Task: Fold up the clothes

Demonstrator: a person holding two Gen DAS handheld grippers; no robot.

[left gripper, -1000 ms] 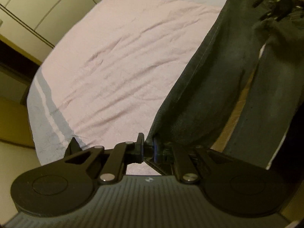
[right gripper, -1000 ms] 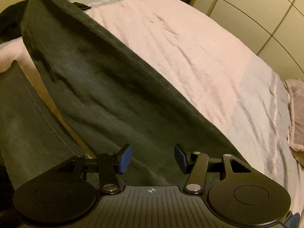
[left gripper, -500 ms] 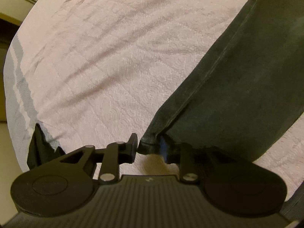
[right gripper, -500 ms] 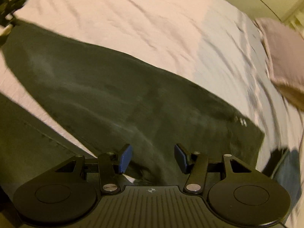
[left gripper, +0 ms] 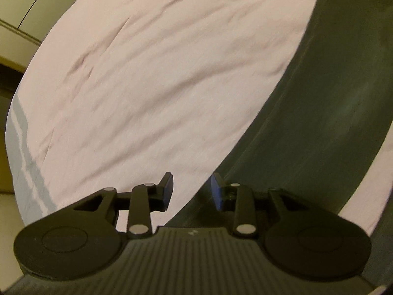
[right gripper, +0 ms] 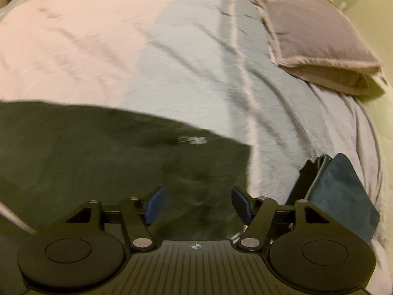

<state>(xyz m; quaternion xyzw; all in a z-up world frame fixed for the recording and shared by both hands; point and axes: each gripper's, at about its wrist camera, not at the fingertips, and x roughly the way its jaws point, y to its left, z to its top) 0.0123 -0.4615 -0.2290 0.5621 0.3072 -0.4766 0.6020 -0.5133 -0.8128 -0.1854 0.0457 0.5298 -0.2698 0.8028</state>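
Dark grey jeans [left gripper: 326, 113] lie flat on the pink bedspread [left gripper: 152, 78]. In the left wrist view one leg runs from the lower middle to the upper right. My left gripper [left gripper: 191, 190] is open and empty just above the leg's lower end. In the right wrist view the jeans [right gripper: 103, 152] spread across the lower left, with rivets showing near their far edge. My right gripper [right gripper: 196, 205] is open and empty over that end of the jeans.
A mauve pillow [right gripper: 319, 41] lies at the bed's far right. A folded dark blue garment [right gripper: 341, 191] lies on the grey part of the bedspread [right gripper: 208, 73], right of my right gripper. Cupboard doors [left gripper: 29, 0] stand beyond the bed's left edge.
My left gripper has let go of the jeans' hem and opened. The jeans, held up a second ago, now lie flat. The right gripper has swung right, bringing the pillow into view.
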